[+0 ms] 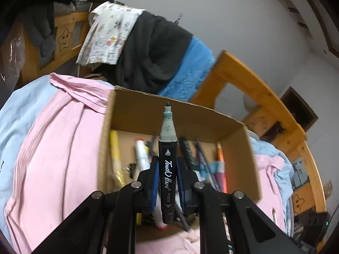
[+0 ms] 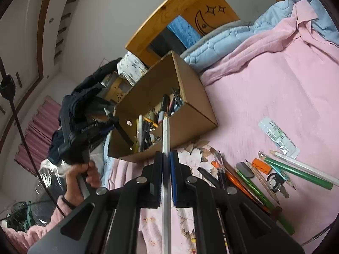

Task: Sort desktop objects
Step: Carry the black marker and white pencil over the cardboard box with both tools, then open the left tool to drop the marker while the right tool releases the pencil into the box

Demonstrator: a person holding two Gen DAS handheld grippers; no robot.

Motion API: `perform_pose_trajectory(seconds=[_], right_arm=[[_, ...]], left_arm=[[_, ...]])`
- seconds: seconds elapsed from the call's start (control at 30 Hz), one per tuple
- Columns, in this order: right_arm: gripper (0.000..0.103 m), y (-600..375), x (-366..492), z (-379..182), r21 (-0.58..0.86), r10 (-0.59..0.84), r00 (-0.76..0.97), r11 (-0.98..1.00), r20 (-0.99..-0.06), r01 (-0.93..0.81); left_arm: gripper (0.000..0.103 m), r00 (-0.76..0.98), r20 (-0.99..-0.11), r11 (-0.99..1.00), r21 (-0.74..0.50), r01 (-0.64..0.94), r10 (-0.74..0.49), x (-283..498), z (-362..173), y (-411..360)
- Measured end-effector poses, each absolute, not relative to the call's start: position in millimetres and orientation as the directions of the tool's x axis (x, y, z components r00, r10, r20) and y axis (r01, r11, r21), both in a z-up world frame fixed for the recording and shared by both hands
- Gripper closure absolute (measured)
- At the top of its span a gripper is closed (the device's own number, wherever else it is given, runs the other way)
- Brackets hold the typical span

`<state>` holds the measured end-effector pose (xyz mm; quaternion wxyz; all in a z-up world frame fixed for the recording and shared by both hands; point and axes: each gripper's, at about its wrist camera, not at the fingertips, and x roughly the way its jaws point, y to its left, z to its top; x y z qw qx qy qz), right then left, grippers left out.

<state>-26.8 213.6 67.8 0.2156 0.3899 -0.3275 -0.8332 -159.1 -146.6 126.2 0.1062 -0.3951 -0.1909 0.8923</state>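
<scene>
Beside the cardboard box [image 2: 190,97], loose pencils [image 2: 296,169] litter the pink bedspread [image 2: 275,97]

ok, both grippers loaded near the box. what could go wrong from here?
1. The marker, held by the left gripper, has no cap on its upper tip; it could stain the pink sheet or dry out in the cardboard box.
2. The right gripper grips the thin white pencil near one end; it may pivot and miss the box.
</scene>
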Motion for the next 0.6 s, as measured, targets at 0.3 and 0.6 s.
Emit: perform_pose_trajectory(seconds=[0.3, 0.6], right_arm=[[0.095, 208.3, -29.6, 60.2, 0.727, -0.636, -0.582, -0.678, -0.506, 0.110], [0.095, 160.1, -88.3, 140.5, 0.607, -0.624, -0.601, -0.747, -0.500, 0.270]], left_arm=[[0.087, -0.642, -0.705, -0.918, -0.398, 0.006, 0.301, -178.3, 108.6, -157.9], [0.087, -0.624, -0.730, -0.948, -0.313, -0.059, 0.279, -172.5, 121.2, -136.3]])
